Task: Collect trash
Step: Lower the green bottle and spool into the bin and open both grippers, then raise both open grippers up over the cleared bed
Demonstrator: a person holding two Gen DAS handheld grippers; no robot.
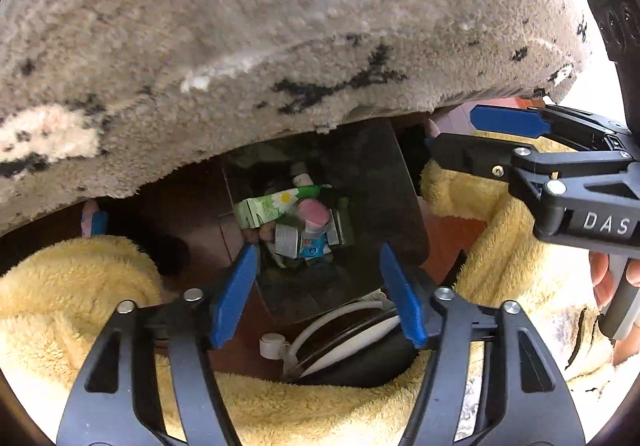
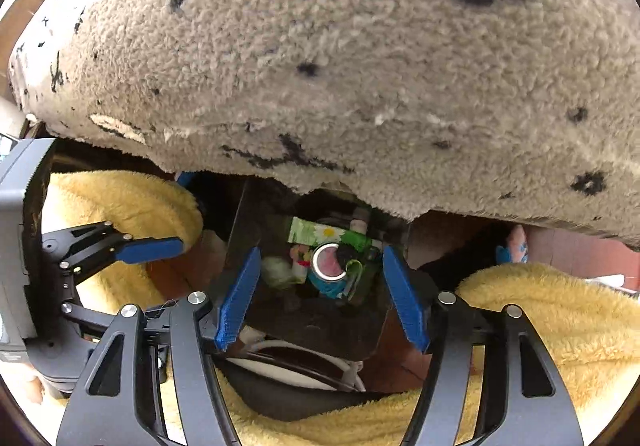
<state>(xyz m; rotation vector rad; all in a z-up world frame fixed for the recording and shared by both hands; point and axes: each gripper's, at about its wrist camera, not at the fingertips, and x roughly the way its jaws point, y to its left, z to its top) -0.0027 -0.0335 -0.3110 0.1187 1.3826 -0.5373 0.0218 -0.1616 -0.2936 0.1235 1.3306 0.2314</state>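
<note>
A beige shaggy rug (image 1: 280, 26) with black marks fills the upper part of both views, its edge hanging over a reddish-brown floor (image 1: 452, 238). Below that edge stands a dark bin (image 1: 400, 198), seen from above. Inside it lies the trash (image 1: 296, 222): a green carton with a daisy (image 2: 320, 234), a pink-topped container and other small packaging, all piled at the bottom. Yellow fleece fabric (image 1: 72, 286) lies on both sides of the bin and along the lower edge of each view. A white cable and a dark rounded object (image 1: 352, 346) sit just beside the bin's near wall.

The 2 tongs hang above the bin mouth, pointing steeply down. The left tongs (image 1: 320, 290) stand apart with nothing between the blue pads. The right tongs (image 2: 320, 298) are likewise spread and empty; in the left view they (image 1: 452, 134) reach in from the right, near the bin's far corner.
</note>
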